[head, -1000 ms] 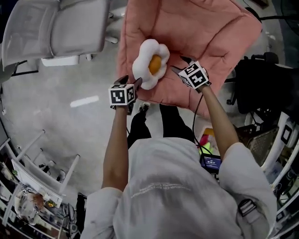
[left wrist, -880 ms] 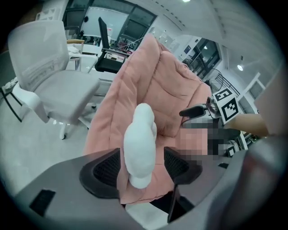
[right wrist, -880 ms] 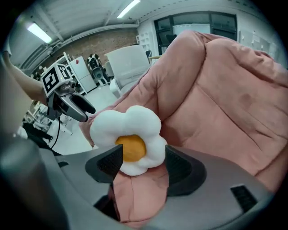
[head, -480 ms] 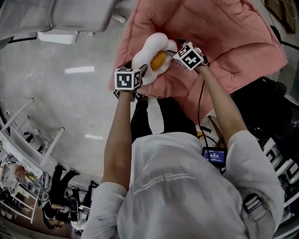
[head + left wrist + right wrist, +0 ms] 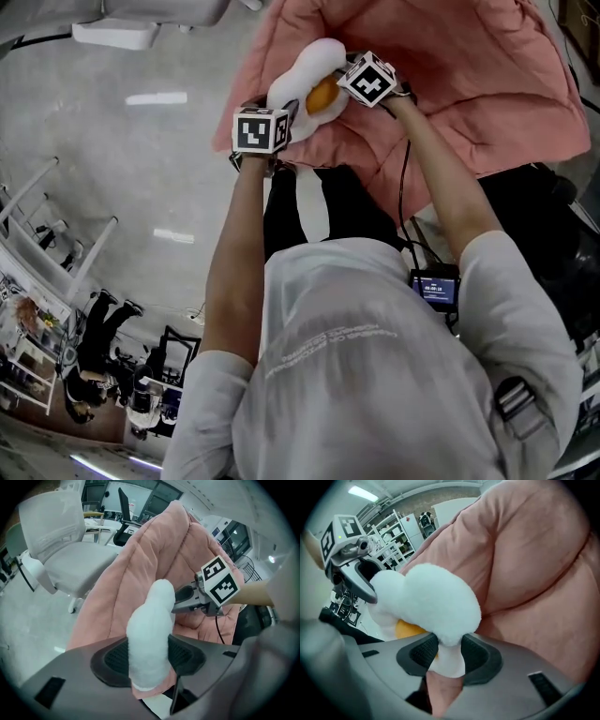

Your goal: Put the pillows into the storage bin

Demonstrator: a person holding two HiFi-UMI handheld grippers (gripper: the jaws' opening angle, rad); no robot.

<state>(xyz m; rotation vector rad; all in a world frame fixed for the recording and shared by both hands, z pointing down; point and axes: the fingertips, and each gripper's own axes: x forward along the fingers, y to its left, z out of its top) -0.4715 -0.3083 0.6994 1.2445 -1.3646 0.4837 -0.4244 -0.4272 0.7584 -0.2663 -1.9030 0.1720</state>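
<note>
A white egg-shaped pillow [image 5: 314, 67] with an orange yolk lies on a big pink cushion [image 5: 450, 75]. My left gripper [image 5: 287, 112] has come in on the pillow's near left edge. In the left gripper view a white lobe [image 5: 150, 634] fills the gap between the pads, and the jaws are closing on it. My right gripper [image 5: 339, 75] is at the pillow's right edge. In the right gripper view the white rim [image 5: 445, 648] is pinched between the pads as those jaws close. No storage bin is in view.
The pink cushion [image 5: 126, 573] rises steeply behind the pillow. A grey office chair [image 5: 61, 541] stands to its left on the grey floor. Metal shelving [image 5: 37, 281] is at the lower left. A small device [image 5: 436, 286] hangs at the person's waist.
Both grippers have moved in from either side of the egg pillow and their jaws have narrowed onto its edges. The cushion and pillow now sit higher in the head view.
</note>
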